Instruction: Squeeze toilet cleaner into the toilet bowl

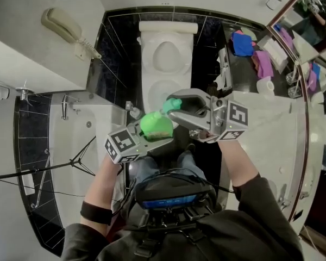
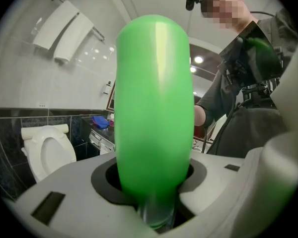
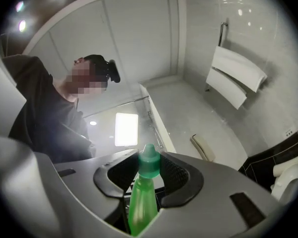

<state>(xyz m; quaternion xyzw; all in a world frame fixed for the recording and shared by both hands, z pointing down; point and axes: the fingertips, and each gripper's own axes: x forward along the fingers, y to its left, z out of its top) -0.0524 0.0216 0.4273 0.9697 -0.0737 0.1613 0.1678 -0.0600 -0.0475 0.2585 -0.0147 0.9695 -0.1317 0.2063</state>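
Holding the toilet cleaner bottle (image 2: 154,108) close in front of me, I have it clamped at both ends. The left gripper (image 2: 154,202) has its jaws clenched on the fat green body, which I judge keeps it from turning. The right gripper (image 3: 149,175) has its jaws pinched on the small teal cap (image 3: 149,162), probably so it can be twisted off. With the cap on, I reckon nothing has been squeezed out yet. The plastic is opaque green, so I cannot read how full it is. Straight ahead, beyond the bottle, the toilet bowl (image 1: 154,90) stands with its lid raised against the tank; I see no cleaner in it. Far right, the dark counter (image 1: 244,72) carries a blue cloth (image 1: 242,42) and a pink cloth (image 1: 262,61), well apart from the job.
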